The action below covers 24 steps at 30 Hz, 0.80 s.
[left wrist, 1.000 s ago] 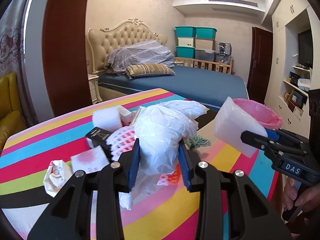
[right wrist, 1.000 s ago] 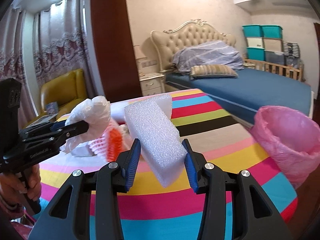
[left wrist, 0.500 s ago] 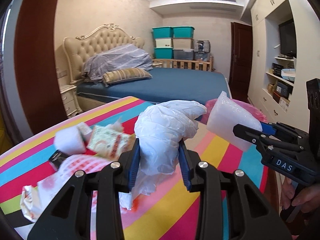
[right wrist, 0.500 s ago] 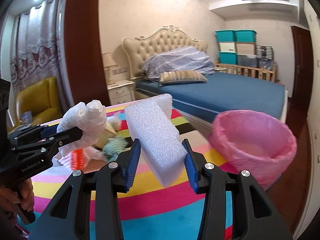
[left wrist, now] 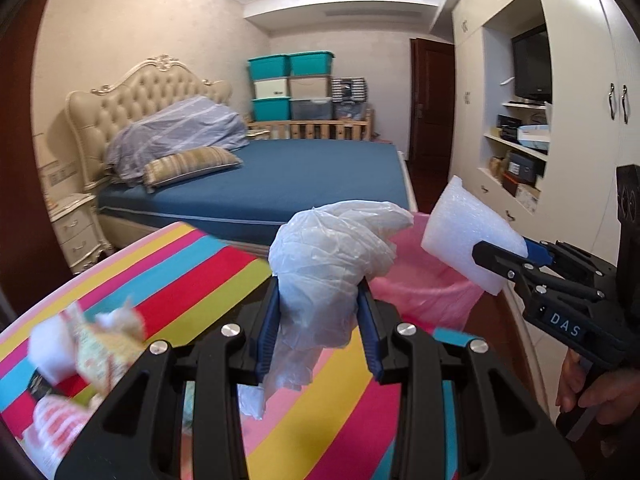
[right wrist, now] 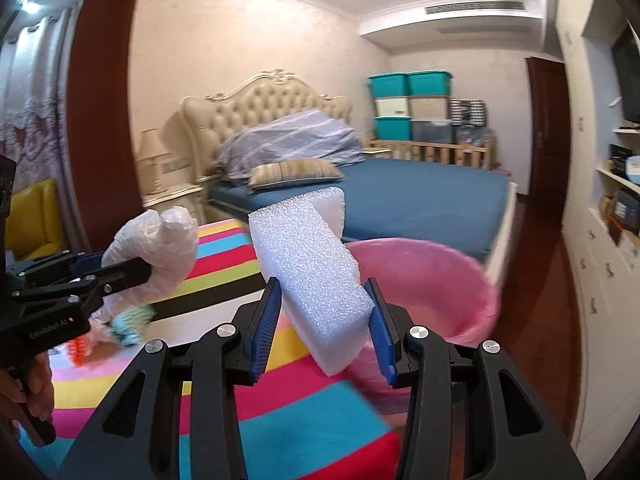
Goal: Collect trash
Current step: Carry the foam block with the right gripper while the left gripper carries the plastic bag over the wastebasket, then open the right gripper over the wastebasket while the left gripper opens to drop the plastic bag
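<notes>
Two handheld grippers carry rubbish across a bedroom table toward a waiting bin; the left gripper (left wrist: 318,332) has its blue pads pinched on a crumpled white plastic bag (left wrist: 332,256), which bulges above the jaws and trails a loose tail below them; the right gripper (right wrist: 322,318) clamps a white foam block (right wrist: 310,276) by its long sides, the block tilted and jutting forward past the fingertips. The pink-lined bin (right wrist: 432,276) stands just beyond the far edge of the striped tablecloth (left wrist: 192,268), its mouth open and facing up; seen from the left wrist, both loads hang in front of the bin's rim, though neither can be said to sit squarely over the opening. More litter lies on the cloth behind: a blurred heap of wrappers and foam (left wrist: 88,344) at the left. The step in hand appears to be the carry to the bin, with the drop not yet made; the next move likely calls for bringing each load over the mouth, then spreading the jaws so the items fall inside. The bag, light and clingy, may hang on a pad; the foam block, wide for the bin's near edge, may need to clear the rim first; the grippers, close together, would do well to release in turn.
</notes>
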{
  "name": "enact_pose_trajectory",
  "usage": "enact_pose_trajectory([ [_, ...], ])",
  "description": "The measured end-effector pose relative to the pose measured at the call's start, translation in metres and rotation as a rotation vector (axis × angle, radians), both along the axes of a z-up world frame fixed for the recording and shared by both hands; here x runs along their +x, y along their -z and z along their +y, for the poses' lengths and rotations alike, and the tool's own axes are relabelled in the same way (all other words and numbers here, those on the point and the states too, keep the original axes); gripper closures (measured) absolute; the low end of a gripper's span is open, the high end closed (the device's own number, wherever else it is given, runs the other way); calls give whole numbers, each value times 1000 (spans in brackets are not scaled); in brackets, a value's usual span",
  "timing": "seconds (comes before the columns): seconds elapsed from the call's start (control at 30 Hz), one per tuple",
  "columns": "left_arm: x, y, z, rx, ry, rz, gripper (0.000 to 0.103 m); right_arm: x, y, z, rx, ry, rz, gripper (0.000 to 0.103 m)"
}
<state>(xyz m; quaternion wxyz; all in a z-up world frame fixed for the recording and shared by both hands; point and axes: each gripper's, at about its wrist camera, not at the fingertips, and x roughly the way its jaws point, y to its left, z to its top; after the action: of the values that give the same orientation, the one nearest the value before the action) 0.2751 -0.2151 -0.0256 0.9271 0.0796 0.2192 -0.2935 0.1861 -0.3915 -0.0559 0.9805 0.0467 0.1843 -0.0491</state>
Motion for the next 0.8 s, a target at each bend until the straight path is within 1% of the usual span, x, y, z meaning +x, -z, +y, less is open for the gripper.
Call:
enact_pose_trajectory([
  [0.2, 32, -1, -50, -24, 66, 69, 68, 7, -1, -43, -20, 78, 12, 61],
  [0.3, 45, -2, -74, -25, 84, 81, 67, 11, -2, -60, -21, 105, 13, 61],
  [0.5, 64, 1, -120, -8, 118, 87, 65, 22, 3, -88, -13, 129, 28, 61],
  [0.67, 83, 13, -144, -9, 131, 133, 65, 35, 8, -103, 1, 130, 39, 60],
  [0.77, 95, 18, -149, -23, 136, 152, 59, 47, 10, -111, 17, 118, 46, 59],
  [0.8, 98, 20, -152, -30, 137, 159, 49, 51, 11, -112, 23, 113, 50, 56],
])
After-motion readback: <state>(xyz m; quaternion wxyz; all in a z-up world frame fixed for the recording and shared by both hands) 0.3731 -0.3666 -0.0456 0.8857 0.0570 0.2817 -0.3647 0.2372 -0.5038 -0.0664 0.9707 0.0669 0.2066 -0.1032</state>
